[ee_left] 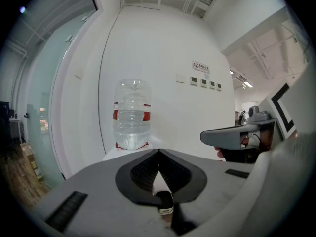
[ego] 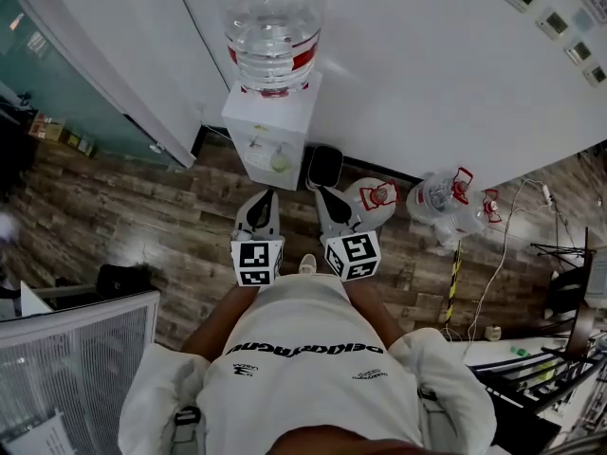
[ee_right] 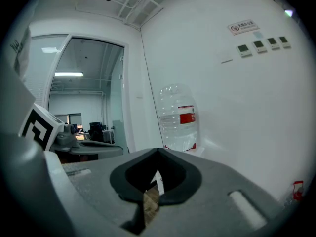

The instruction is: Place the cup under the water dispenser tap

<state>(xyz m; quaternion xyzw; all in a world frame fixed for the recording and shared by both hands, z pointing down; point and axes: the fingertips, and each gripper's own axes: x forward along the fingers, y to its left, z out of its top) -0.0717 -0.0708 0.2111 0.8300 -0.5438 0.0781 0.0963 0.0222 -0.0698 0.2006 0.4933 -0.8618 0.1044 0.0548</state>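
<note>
White wall fills the top of the head view, with wood floor below it. You're facing the water dispenser, a white cabinet against that wall. A big clear bottle sits upside down on top of it, with water in it and a red label band.

On the floor to its right, a black bin-like thing stands just beside the cabinet. Further right are spare bottles with red handles, near the wall. There's a white mesh chair back at lower left.

Your left gripper is out in front of your chest and aimed at the dispenser. Its jaws are pressed together with nothing between them (in its own view the tips meet in front of the bottle). Your right gripper is just beside it and roughly parallel. Its jaws are also closed tip to tip and empty. Both grippers are clear of the cabinet, touching nothing.

As for the cup, neither gripper has it. The only candidate is a pale greenish round shape in the recess on the dispenser's front. It's too small to tell whether that's really the cup.
</note>
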